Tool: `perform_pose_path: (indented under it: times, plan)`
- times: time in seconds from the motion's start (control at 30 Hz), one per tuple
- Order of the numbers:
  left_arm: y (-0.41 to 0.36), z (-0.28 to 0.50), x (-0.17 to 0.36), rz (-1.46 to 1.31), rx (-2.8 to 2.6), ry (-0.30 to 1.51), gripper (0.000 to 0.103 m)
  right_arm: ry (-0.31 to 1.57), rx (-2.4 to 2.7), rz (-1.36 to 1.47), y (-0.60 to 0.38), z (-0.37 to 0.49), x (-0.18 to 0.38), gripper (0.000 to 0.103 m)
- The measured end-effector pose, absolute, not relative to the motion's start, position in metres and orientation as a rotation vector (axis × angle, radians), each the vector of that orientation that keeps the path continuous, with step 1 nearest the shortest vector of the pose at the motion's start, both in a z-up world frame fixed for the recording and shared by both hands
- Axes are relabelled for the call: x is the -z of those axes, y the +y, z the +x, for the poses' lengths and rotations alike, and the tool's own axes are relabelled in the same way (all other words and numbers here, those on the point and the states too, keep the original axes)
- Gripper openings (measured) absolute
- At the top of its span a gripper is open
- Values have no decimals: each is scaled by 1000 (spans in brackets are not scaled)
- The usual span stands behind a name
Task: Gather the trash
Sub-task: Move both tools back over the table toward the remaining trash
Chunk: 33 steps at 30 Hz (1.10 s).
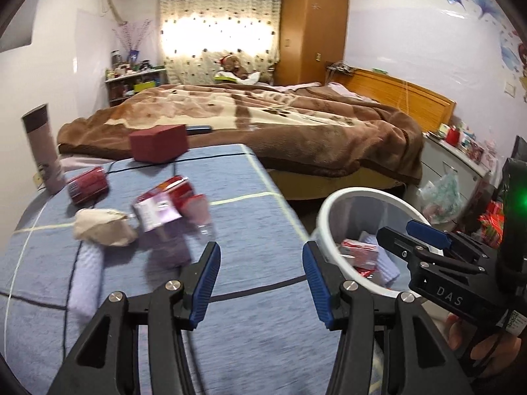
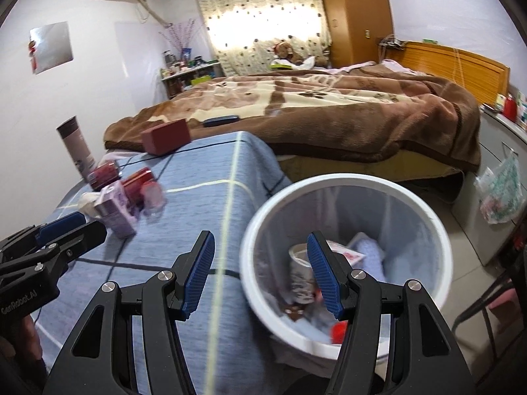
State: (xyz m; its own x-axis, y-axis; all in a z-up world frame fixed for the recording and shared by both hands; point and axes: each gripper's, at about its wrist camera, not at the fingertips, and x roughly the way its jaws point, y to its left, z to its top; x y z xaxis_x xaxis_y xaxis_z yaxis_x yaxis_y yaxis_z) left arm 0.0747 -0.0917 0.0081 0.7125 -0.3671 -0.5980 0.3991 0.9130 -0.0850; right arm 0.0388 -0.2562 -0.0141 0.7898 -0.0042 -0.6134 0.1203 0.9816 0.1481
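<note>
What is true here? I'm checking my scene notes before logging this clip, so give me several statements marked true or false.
1. Both tools hold nothing. True: the left tool and right tool stand open with nothing between the pads.
2. The white bin is empty. False: it already holds a cup and other trash.
3. A dark red box sits at the far end of the blue cover. True.
4. The crumpled paper lies inside the bin. False: it lies on the blue cover.
</note>
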Motion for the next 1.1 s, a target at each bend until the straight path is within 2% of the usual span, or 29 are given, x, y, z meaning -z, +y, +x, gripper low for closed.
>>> perform_pose_path:
  times: [0.47, 1.1]
  plan:
    - [0, 78, -2, -21, 245, 649, 57, 672, -49, 121, -203, 54, 14, 60]
    - [70, 107, 26, -65, 134, 737, 57, 699, -174, 116, -134, 88, 17, 60]
